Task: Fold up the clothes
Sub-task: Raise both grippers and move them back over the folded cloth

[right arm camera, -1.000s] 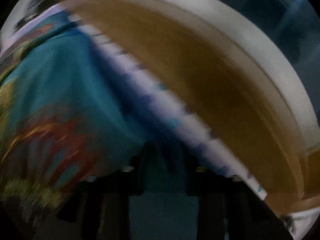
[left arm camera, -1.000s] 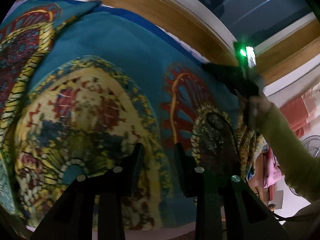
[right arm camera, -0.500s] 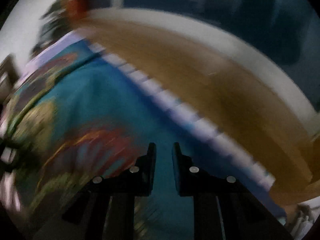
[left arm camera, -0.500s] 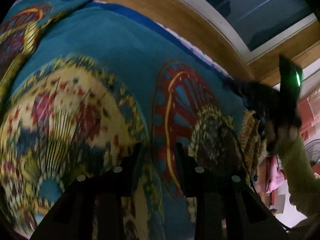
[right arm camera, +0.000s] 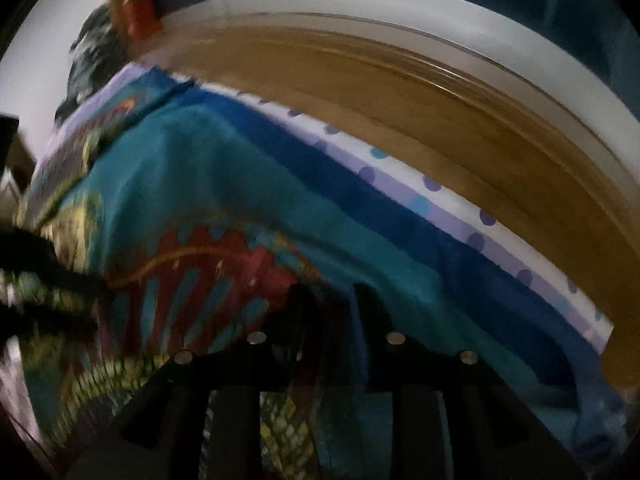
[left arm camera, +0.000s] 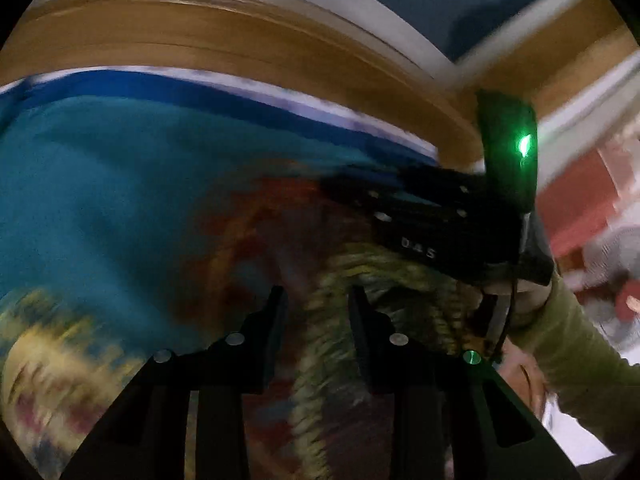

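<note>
A teal cloth with red and yellow patterns lies spread on the bed; it also fills the right wrist view. My left gripper is open just above the cloth's yellow-fringed part, holding nothing. My right gripper has cloth folds lying between its fingers; the jaws stand a little apart and the blur hides whether they pinch it. In the left wrist view the right gripper's black body sits on the cloth at the right, held by a hand in a green sleeve.
A wooden headboard with a white ledge runs along the far side. A white sheet with purple dots shows beside the cloth. Red and pink items lie at the right.
My left gripper has swung right toward the cloth's right part. My right gripper has dropped onto the cloth, and folds now sit between its fingers.
</note>
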Motion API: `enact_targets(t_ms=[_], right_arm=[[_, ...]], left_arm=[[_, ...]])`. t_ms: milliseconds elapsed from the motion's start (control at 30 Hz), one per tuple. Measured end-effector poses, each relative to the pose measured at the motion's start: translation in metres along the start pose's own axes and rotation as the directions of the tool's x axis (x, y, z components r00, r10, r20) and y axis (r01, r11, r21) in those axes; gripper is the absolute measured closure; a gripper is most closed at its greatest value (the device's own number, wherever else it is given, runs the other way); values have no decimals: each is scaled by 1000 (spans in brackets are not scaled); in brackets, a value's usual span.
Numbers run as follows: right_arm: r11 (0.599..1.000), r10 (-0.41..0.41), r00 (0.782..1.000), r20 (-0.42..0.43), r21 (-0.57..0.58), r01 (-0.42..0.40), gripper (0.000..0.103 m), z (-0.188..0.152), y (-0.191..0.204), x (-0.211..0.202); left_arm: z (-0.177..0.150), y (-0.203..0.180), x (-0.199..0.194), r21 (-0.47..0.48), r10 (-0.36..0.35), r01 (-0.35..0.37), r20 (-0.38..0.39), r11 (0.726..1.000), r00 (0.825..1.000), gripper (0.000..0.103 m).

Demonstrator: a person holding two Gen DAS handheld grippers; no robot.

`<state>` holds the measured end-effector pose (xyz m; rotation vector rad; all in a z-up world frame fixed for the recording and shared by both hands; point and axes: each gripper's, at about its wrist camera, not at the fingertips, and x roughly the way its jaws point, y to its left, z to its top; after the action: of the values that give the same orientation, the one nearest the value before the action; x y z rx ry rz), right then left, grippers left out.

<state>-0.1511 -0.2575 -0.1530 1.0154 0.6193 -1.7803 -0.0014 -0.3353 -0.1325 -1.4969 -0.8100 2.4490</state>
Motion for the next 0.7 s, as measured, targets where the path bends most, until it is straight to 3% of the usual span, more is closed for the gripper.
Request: enact_targets(t_ms=[67,200,333,400,500,600,667,700], right_arm=[[997,-32,999,6,76,32,82,-8,-8,-8],[993,-69,995,69,99,62,78,-45,-6,-84],[997,-28,999,24,67,27,64,-96,28,-132],[998,13,1000,-5,62,-13,63,-127,55,-149],[988,-22,998,-53,149,30,63,-169,92,-153],[950,-36,996,-83,307,60,63,-201,111,-153],[900,-15,996,-83,433,50,63,-218,113,-149],[854,-2,997,-83,518,45,63,-225,111,-143]], left_arm=[[10,-5,22,41,41,-38,-55,998,998,73],[39,-3,34,41,63,-60,-84,997,994,76],[59,-2,43,64,76,-68,-126,996,989,81],[62,-3,44,99,82,-69,-139,993,987,81],[61,-6,43,155,96,-75,-133,985,986,81],[62,-4,43,164,97,-75,-126,984,987,81],[63,-2,44,162,88,-66,-128,985,988,81],[63,-1,44,157,80,-59,-132,986,988,81]])
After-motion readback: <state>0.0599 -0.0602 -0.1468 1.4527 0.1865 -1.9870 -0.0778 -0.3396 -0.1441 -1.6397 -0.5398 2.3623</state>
